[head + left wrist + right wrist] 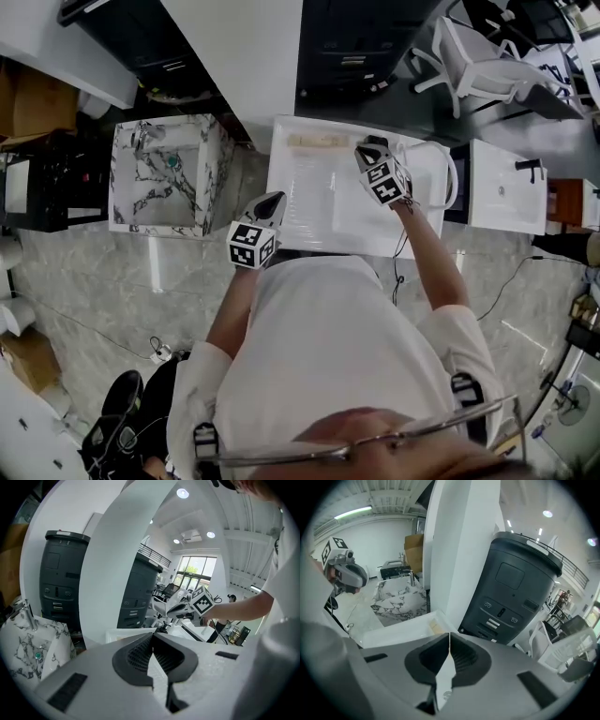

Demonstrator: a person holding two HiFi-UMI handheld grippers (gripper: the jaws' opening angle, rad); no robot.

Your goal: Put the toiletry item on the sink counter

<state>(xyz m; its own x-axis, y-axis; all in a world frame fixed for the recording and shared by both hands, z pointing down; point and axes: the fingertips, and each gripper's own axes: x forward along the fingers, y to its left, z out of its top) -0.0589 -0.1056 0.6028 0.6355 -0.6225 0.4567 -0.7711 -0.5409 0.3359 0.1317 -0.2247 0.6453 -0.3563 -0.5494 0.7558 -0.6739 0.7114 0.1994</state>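
Observation:
A pale beige toiletry item [317, 141] lies flat on the back ledge of the white sink counter [309, 220] in the head view. The right gripper view shows the same item [436, 627] just beyond the jaws, on the white sink counter [389, 631]. My right gripper [367, 147] hovers over the ledge just right of the item, shut with nothing between its jaws. My left gripper [272, 200] hangs at the counter's front left corner, its jaws closed and empty. In the left gripper view its tips [153, 635] meet, with the right gripper [187, 607] ahead.
A marble-patterned sink [169, 178] stands to the left on the tiled floor. Another white basin [506, 187] sits to the right, with a white chair [478, 66] behind. Dark cabinets [366, 37] and a white pillar [244, 47] stand behind the counter. Cables trail on the floor.

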